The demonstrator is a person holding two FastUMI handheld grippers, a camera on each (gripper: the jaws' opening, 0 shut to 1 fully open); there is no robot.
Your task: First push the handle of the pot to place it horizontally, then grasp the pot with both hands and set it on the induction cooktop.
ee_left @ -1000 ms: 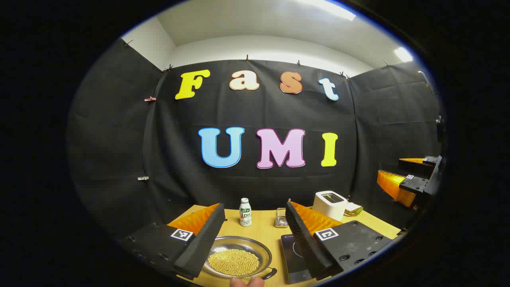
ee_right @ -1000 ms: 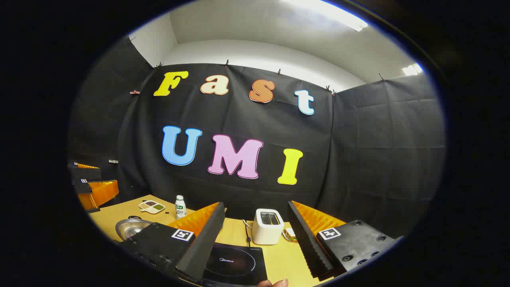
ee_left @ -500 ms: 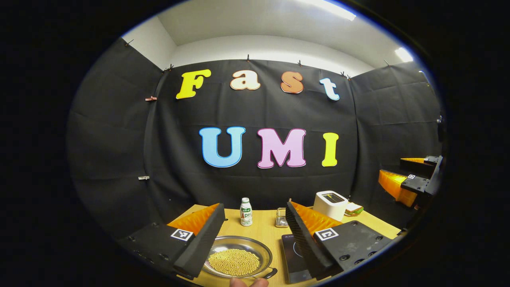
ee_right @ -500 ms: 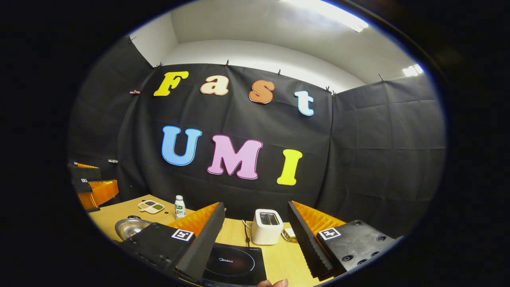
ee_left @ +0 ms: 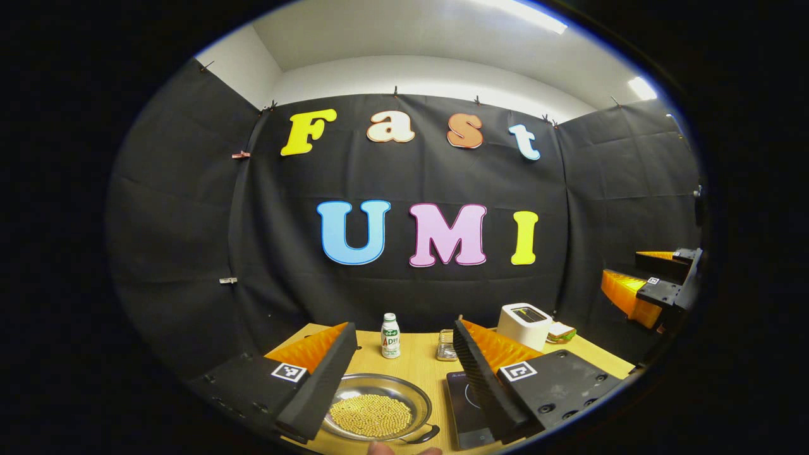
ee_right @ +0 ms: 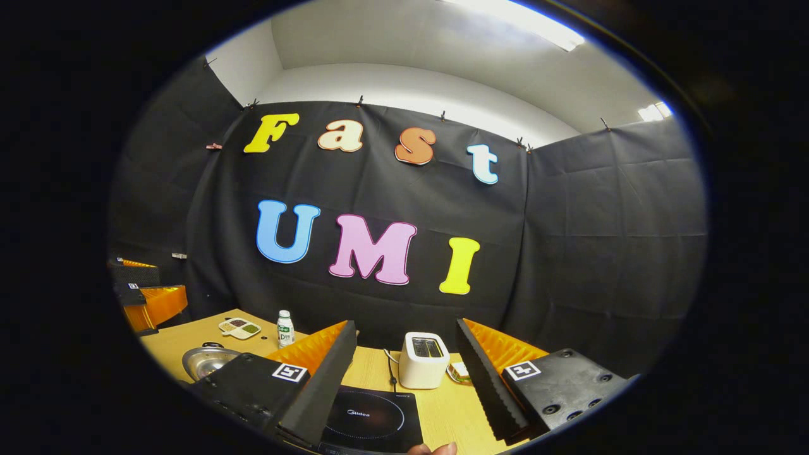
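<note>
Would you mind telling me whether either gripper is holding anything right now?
Nothing is held: the left gripper and right gripper are both open, above the wooden table.

Sitting on table [ee_left: 417, 360]: pot [ee_left: 374, 414] just left of cooktop [ee_left: 466, 411], bottle [ee_left: 390, 336] behind pot, toaster [ee_left: 522, 324] behind cooktop, far right.

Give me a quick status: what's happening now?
Both grippers open, hovering. Pot on table, off cooktop, untouched. Nothing between them.
</note>
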